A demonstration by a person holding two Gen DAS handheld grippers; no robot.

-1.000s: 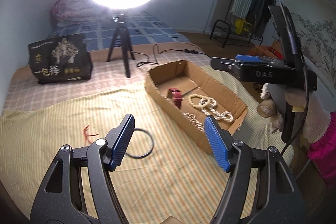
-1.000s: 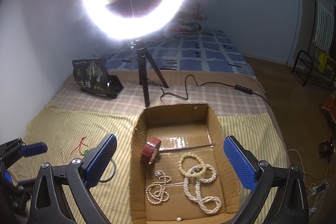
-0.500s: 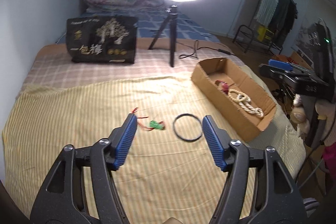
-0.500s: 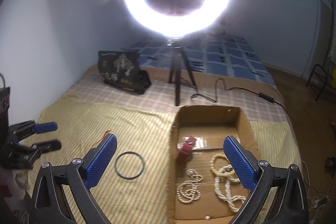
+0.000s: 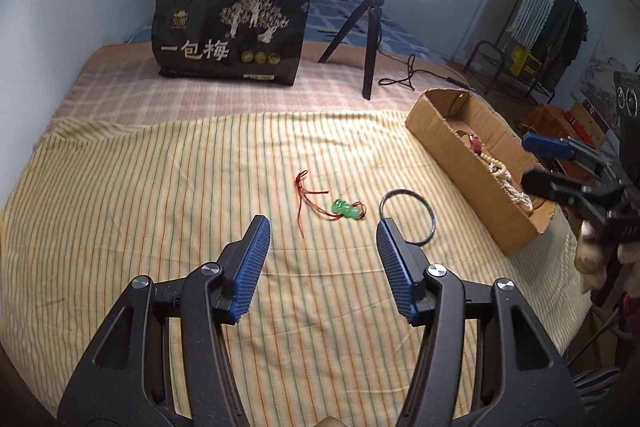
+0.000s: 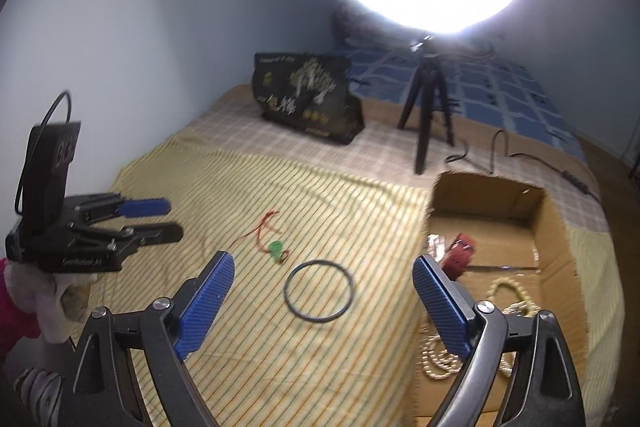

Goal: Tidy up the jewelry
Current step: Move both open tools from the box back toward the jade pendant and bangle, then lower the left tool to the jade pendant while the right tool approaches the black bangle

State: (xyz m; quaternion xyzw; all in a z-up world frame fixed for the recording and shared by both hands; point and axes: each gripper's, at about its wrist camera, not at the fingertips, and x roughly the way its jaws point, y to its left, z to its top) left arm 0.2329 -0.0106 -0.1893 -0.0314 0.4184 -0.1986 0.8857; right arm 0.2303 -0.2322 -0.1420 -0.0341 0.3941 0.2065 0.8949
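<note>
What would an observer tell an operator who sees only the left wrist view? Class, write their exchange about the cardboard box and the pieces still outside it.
Operator: Is there free floor in the open brown cardboard box?
Observer: Yes. In the right wrist view the open brown cardboard box has bare floor at its far end, behind a small red piece.
Operator: What fills its near end?
Observer: Cream-white bead strands lie on the floor there.
Operator: Where does the right gripper aim?
Observer: The right gripper frames the thin black ring, which lies flat on the yellow striped cloth. Its blue fingers are closing with nothing between them.
</note>
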